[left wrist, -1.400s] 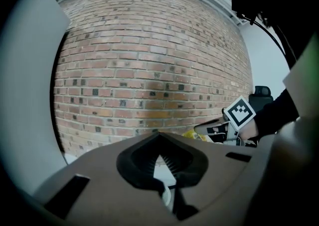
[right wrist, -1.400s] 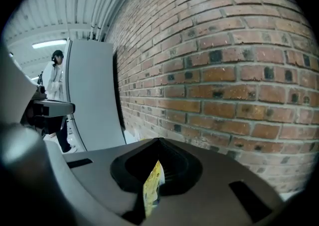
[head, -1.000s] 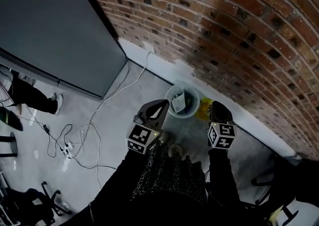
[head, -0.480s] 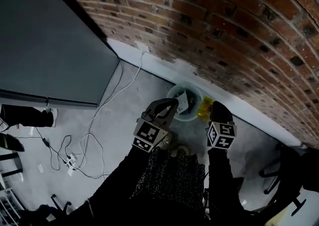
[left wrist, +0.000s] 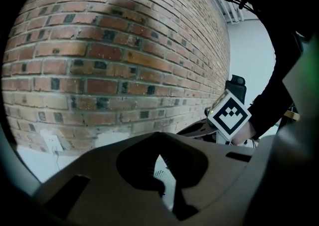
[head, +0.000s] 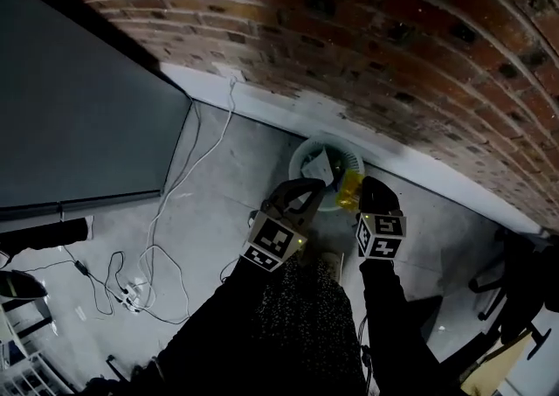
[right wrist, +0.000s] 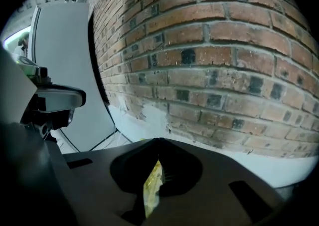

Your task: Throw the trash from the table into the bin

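Observation:
A white mesh bin (head: 348,161) stands on the grey floor against the brick wall. My left gripper (head: 313,189) hangs over its near rim, shut on a white piece of trash (head: 320,168); this white piece of trash (left wrist: 167,177) shows between the closed jaws of the left gripper (left wrist: 159,135). My right gripper (head: 374,191) is beside the bin's right rim, shut on a yellow wrapper (head: 351,191). In the right gripper view the yellow wrapper (right wrist: 152,190) is pinched below the right gripper's (right wrist: 158,141) tips.
The brick wall (head: 393,45) with a white skirting (head: 262,106) runs behind the bin. A grey panel (head: 79,123) stands at left. White cables (head: 166,211) and a power strip (head: 131,296) lie on the floor. A chair base (head: 507,281) is at right.
Both grippers have sunk toward the bin, each keeping its piece of trash. The view has swung toward the wall, and the person at far left has slid out of sight.

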Motion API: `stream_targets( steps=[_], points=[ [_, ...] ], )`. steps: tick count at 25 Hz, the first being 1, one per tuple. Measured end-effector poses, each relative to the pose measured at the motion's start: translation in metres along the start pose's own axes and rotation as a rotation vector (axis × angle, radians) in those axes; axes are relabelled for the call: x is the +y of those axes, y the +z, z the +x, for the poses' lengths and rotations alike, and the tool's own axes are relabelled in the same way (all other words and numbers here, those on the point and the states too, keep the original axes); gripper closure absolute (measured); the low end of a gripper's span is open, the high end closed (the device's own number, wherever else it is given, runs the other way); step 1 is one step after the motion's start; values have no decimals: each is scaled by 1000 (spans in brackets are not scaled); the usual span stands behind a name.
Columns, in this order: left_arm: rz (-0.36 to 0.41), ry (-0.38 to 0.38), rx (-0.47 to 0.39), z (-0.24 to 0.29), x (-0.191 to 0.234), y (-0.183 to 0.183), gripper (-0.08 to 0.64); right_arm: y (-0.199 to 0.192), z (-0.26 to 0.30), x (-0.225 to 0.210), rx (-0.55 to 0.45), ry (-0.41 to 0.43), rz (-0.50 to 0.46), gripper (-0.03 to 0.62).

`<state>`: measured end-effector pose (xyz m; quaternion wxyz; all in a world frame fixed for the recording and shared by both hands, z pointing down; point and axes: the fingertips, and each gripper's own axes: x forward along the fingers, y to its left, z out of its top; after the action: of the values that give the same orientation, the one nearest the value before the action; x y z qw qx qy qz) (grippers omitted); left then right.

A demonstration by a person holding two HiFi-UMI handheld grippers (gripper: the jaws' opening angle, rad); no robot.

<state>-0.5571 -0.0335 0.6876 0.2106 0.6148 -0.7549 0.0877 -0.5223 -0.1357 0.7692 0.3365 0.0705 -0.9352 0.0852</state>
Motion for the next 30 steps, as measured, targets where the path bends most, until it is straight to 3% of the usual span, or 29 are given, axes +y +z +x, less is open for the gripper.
stream_targets(
  steps=[9, 20, 24, 30],
  points=[
    [-74, 19, 47, 31, 16, -44, 554, -31, 42, -11, 27, -23, 28, 580],
    [-84, 20, 49, 36, 27, -49, 554, -43, 69, -4, 52, 5, 72, 575],
    [-92, 20, 42, 33, 27, -45, 554, -42, 69, 2, 65, 44, 117, 441],
    [-100, 31, 32, 23, 26, -33, 554, -23, 52, 11, 13, 100, 152, 431]
  ],
)
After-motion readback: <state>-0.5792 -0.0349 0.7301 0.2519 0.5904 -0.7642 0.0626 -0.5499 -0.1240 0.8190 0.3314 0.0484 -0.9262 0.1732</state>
